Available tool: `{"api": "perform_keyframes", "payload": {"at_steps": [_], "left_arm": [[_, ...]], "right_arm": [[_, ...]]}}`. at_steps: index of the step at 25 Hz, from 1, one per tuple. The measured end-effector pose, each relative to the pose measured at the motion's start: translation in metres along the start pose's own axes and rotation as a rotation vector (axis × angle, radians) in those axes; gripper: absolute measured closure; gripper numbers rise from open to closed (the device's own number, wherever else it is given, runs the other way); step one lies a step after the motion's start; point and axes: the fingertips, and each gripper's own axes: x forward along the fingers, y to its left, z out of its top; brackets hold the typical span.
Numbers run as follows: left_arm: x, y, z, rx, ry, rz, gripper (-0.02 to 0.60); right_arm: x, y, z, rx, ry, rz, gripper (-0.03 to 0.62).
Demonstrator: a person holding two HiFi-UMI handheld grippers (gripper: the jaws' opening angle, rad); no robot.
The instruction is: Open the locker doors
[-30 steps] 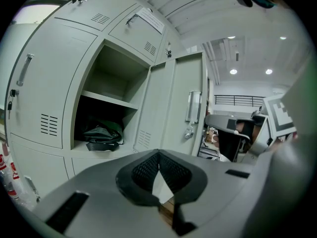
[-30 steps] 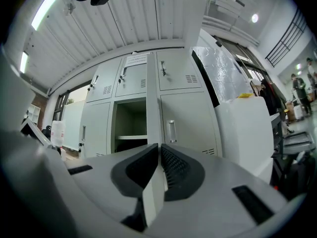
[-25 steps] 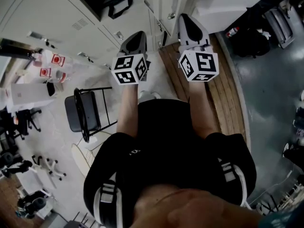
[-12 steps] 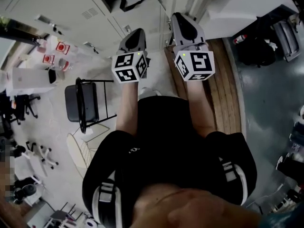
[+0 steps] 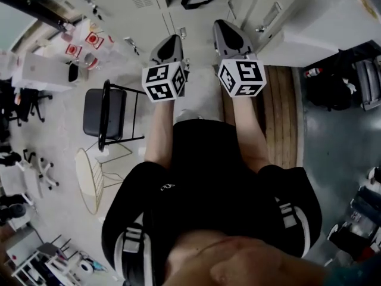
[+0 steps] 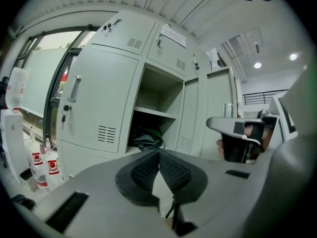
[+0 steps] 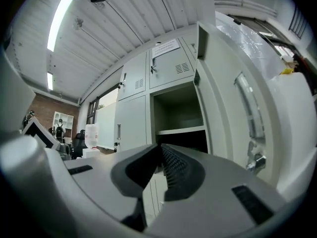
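Left tool (image 6: 159,153) jaws together, right tool (image 7: 160,148) likewise — open locker (image 6: 157,95) ahead

Smooth, matt painted metal lockers (image 6: 94,108); plank bench (image 5: 284,118) looks wooden.

- We saw the right tool (image 7: 160,152) with its jaws pressed together and nothing between them.
- Beyond it stood an open locker compartment (image 7: 178,105), crossed by a shelf (image 7: 181,131), dark beneath.
- The open door (image 7: 225,83) was swung out to the right, with a long handle (image 7: 246,108) and a lock (image 7: 255,162) below it.
- Above the compartment, a small upper door (image 7: 171,68) was shut, with vent slots and a paper label (image 7: 166,47) at its top edge.
- To the left, a tall door (image 7: 132,128) was shut.
- Far left we saw a water bottle (image 7: 91,133), and overhead a light strip (image 7: 58,21) on the ribbed ceiling.
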Motion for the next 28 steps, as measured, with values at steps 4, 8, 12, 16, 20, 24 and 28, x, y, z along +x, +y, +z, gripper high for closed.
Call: {"api": "perform_keyframes", "payload": {"at_steps": [4,8,12,16,20,24,28], "left_arm": [[-0.015,0.023,0.004,-0.005,-0.020,0.051,0.571],[-0.034,0.053,0.011,-0.019,-0.049,0.129,0.571],[-0.047,0.065,0.020,-0.004,-0.078,0.167,0.571],[-0.053,0.070,0.019,0.000,-0.084,0.182,0.571],[-0.051,0.068,0.014,-0.001,-0.077,0.180,0.571],[-0.049,0.068,0.013,-0.001,-0.072,0.181,0.571],[-0.046,0.065,0.012,0.004,-0.068,0.173,0.571]], "right_arm": [[0.013,0.019,-0.008,0.010,0.019,0.045,0.560],[0.026,0.042,-0.020,-0.003,0.047,0.096,0.560],[0.034,0.057,-0.031,-0.004,0.075,0.125,0.560],[0.037,0.066,-0.040,-0.013,0.095,0.141,0.560],[0.039,0.063,-0.042,-0.013,0.098,0.140,0.560],[0.042,0.062,-0.044,-0.011,0.099,0.144,0.560],[0.043,0.064,-0.045,-0.010,0.103,0.149,0.560]]}}
